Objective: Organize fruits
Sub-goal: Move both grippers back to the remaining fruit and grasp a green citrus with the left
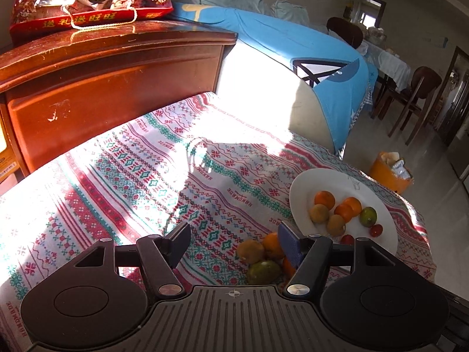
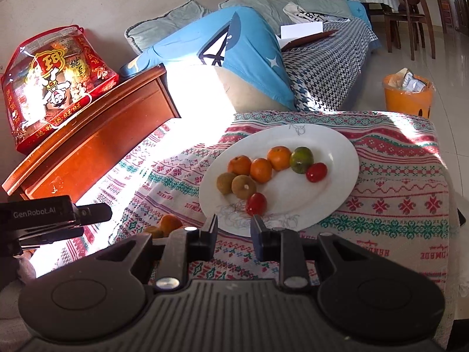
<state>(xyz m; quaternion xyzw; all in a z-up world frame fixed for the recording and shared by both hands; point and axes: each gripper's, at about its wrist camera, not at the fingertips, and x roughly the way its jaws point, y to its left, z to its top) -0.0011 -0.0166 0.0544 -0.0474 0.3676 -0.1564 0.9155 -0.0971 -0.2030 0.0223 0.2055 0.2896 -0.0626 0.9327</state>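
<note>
A white oval plate [image 2: 328, 146] [image 1: 337, 180] rests on the patterned tablecloth and holds several fruits: oranges [image 2: 261, 170], brown round fruits [image 2: 243, 187], a green citrus [image 2: 301, 160] and two red tomatoes [image 2: 316, 172]. A small loose pile of fruit [image 1: 261, 259] lies on the cloth to the left of the plate, with an orange [image 2: 170, 223] of it visible in the right wrist view. My left gripper [image 1: 234, 243] is open above the cloth, its right finger beside that pile. My right gripper [image 2: 234, 230] is open and empty at the plate's near rim, just short of the nearer tomato [image 2: 256, 204].
A red-brown wooden cabinet [image 1: 111, 82] stands behind the table with a red gift bag [image 2: 55, 85] on it. A sofa with a blue cushion [image 2: 234, 55] lies beyond. An orange bin [image 2: 409, 94] sits on the floor near chairs [image 2: 416, 11]. The table's right edge drops off by the plate.
</note>
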